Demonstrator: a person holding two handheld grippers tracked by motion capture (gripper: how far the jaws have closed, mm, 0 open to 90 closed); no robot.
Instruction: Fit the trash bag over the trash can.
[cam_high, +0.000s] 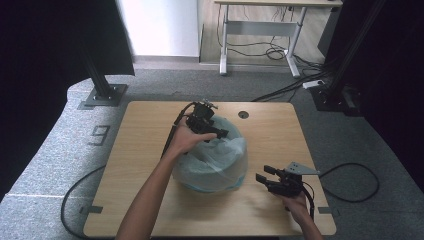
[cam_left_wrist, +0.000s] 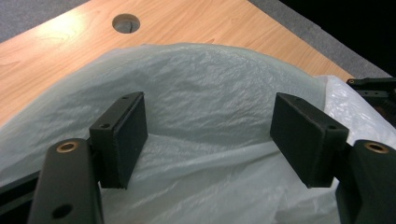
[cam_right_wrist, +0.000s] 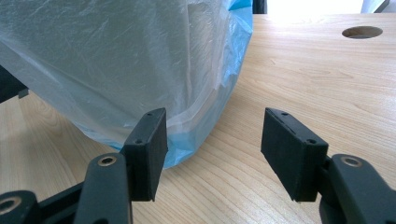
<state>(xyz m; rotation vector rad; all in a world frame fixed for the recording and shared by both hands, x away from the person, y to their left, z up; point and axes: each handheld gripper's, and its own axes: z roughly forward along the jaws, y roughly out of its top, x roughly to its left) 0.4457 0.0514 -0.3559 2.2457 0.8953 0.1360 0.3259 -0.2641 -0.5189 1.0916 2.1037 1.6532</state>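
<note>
While a "9" (cam_high: 101, 135) marks the floor, the plastic bag (cam_high: 215, 160) looks unlabelled.

Bin under the plastic bag (cam_high: 215, 160) (only a blue rim visible), contents hidden.

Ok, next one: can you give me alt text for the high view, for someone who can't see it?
A translucent plastic bag over a blue container sits mid-way on a wooden table. The left hand-held gripper hovers open over the bag's top, while the right hand-held gripper waits open on the table beside it. Grey carpet and cables surround the table.
</note>
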